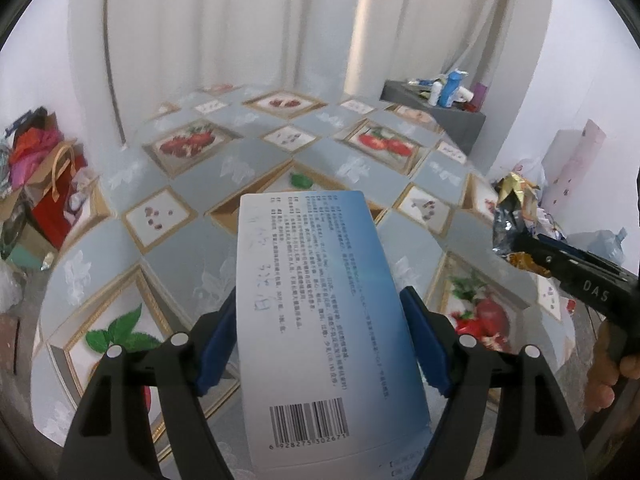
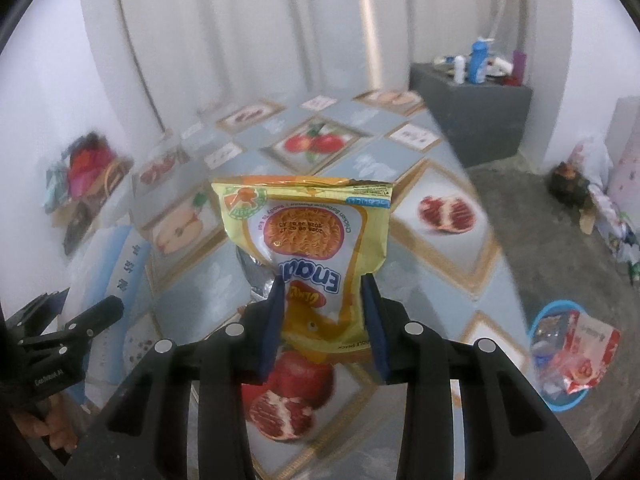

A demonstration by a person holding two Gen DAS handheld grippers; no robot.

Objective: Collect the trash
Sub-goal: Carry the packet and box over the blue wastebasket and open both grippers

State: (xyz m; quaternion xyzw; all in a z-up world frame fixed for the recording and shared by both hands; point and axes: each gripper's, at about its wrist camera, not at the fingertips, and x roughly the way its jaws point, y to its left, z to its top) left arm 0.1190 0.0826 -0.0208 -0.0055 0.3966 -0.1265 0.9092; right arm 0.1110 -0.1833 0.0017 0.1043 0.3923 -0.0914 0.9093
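Both grippers are loaded. The left gripper [image 1: 320, 340] is clamped on a flat white-and-blue cardboard box with a printed barcode [image 1: 320, 320], its blue pads pressing the box's two long edges; the long axis of the box runs straight forward along the fingers, out over the fruit-patterned tablecloth [image 1: 248, 160]. The right gripper [image 2: 324, 320] is closed on a yellow foil noodle-snack packet [image 2: 306, 236], pinched at its lower part, upside down to the camera, its body standing up and away from the fingers.

The deciding relation is the drop point. A round blue plastic basket holding wrappers [image 2: 560, 356] sits on the grey floor, beyond the table edge, low and to the right of the right gripper. It does not appear in the left wrist view. Judgement: the right hand is the nearer one, and its packet needs a swing rightward and downward past the table edge. The left hand would have to cross the table to reach the same basket, so it should follow second.

One small green scrap [image 1: 301, 180] lies on the cloth ahead of the box, uncollected.
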